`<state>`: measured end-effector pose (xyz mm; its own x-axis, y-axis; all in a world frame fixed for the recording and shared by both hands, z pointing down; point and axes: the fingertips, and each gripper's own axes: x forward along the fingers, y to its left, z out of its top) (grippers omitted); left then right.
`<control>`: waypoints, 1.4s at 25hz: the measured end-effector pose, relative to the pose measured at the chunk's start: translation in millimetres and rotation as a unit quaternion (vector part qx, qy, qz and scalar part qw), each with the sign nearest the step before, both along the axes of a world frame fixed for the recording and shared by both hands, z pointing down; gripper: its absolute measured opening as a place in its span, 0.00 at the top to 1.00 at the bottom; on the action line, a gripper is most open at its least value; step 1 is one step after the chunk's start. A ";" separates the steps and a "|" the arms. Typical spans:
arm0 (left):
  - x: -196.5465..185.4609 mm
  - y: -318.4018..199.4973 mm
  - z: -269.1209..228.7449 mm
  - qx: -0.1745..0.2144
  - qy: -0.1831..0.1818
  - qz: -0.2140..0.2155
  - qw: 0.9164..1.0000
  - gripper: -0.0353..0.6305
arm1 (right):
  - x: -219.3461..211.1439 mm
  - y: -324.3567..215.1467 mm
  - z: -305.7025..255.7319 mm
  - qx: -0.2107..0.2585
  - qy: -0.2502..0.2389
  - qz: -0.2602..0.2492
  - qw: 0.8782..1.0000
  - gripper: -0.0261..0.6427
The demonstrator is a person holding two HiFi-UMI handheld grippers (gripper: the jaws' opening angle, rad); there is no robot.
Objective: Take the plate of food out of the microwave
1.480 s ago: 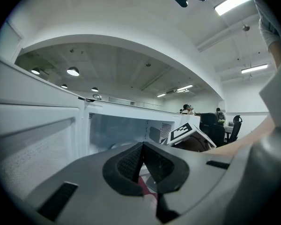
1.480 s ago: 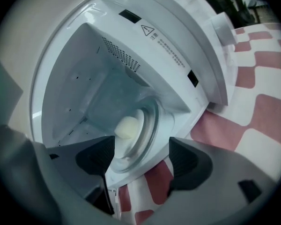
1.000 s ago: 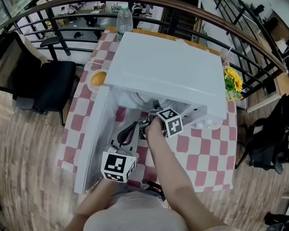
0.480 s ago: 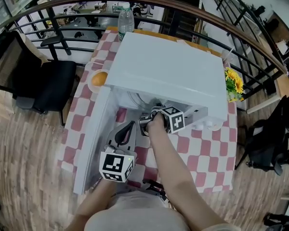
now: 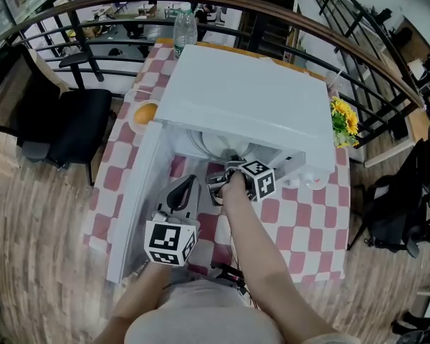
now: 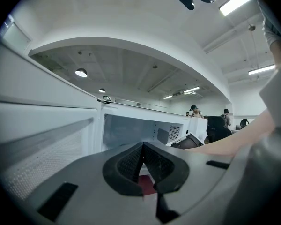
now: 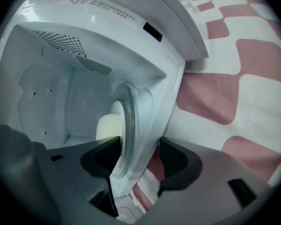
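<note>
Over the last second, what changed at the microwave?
On the right gripper, the fingers have just been closing around the plate rim, not yet pressing it. The left gripper, shut and empty, the plate and the open microwave stayed put.

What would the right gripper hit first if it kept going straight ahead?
Probably the rim of the plate inside the microwave: it stands between the fingers of the right gripper, which have just been closing without gripping yet.
</note>
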<state>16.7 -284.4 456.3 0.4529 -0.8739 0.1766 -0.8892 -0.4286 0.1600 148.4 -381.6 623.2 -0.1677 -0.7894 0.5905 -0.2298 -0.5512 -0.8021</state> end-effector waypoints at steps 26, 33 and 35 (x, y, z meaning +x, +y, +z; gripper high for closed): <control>-4.3 9.5 -4.1 0.005 0.009 -0.003 1.000 0.96 | -1.2 13.5 -27.9 0.056 -0.021 -0.032 0.998 0.89; -0.2 13.2 -2.5 -0.001 0.016 0.000 1.000 0.96 | 1.4 15.8 -35.3 0.114 -0.051 -0.025 0.992 0.91; 0.3 13.6 -2.1 -0.004 0.019 0.001 1.000 0.96 | 1.8 16.8 -35.2 0.124 -0.057 -0.027 0.990 0.91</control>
<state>16.9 -270.8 454.2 0.4608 -0.8719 0.1658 -0.8818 -0.4287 0.1964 150.2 -364.8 588.0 -0.2671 -0.8963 0.3540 -0.1535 -0.3231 -0.9338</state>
